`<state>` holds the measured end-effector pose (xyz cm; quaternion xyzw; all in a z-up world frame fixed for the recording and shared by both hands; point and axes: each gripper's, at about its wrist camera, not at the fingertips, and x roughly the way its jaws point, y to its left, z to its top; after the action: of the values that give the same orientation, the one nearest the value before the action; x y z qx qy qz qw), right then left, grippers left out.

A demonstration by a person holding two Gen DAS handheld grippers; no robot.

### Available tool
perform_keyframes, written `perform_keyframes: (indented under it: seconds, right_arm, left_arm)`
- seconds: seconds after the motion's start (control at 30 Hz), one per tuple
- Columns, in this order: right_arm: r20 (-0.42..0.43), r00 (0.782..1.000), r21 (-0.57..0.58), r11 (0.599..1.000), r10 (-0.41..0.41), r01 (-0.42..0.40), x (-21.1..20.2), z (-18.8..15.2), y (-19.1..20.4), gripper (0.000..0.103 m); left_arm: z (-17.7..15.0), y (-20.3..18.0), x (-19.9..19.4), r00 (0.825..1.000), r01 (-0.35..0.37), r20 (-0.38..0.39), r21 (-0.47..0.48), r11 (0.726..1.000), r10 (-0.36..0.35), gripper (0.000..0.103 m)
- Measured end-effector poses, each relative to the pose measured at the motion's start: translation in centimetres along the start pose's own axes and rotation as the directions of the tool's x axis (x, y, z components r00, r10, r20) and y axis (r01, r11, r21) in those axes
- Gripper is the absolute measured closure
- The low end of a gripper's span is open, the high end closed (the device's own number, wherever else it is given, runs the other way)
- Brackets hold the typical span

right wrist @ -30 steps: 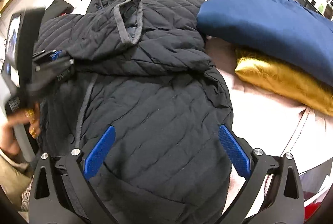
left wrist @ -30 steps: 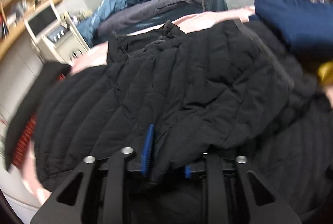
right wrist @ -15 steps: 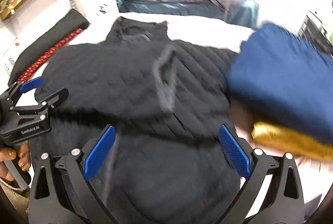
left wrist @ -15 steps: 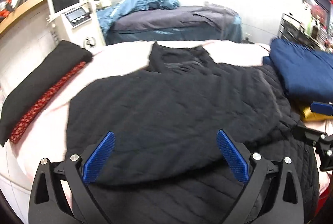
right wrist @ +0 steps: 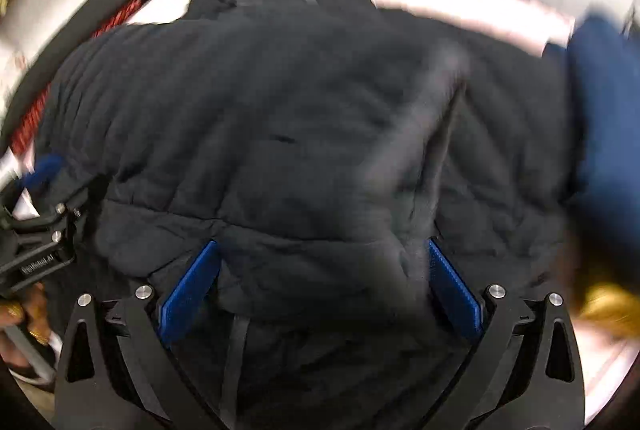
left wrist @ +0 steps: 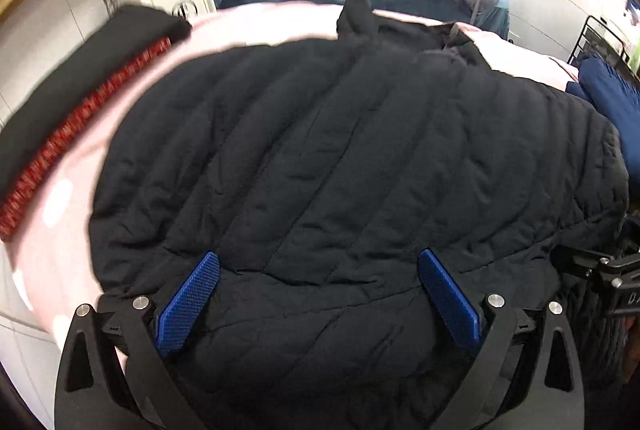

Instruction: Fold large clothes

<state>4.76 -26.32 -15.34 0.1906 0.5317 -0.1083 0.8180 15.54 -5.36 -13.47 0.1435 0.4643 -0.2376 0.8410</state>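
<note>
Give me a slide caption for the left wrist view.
Left gripper, fingers spread wide, above a black quilted jacket lying on a pink bedspread.

Black jacket (left wrist: 340,170): quilted cloth, matt, stitched in channels, lightly creased; grey trim strip blurred in right wrist view.
Bed cover (left wrist: 72,230), at 9 o'clock of jacket: pale pink cloth, smooth, soft sheen.
Black folded cloth (left wrist: 80,70), at 10 o'clock: matt, with rough red woven edge.
Navy bundle (left wrist: 612,98), at 3 o'clock: matt cloth.
Left gripper (left wrist: 318,294): matt black plastic frame, bright metal screws; pads (left wrist: 188,304) blue, finely knurled.
Gold cloth (right wrist: 608,310), at 4 o'clock: glossy, satin-like.
</note>
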Motion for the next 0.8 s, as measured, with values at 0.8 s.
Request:
perform_keyframes:
  seconds: [0.8]
  right_arm:
    - [0.091,0.996,-0.037,0.999,-0.012,0.016,-3.2,-3.3,0.0,0.005]
  left_arm:
    - [-1.2,0.3,-0.1,1.0,0.01,0.015,0.005,1.0,-0.01,0.006]
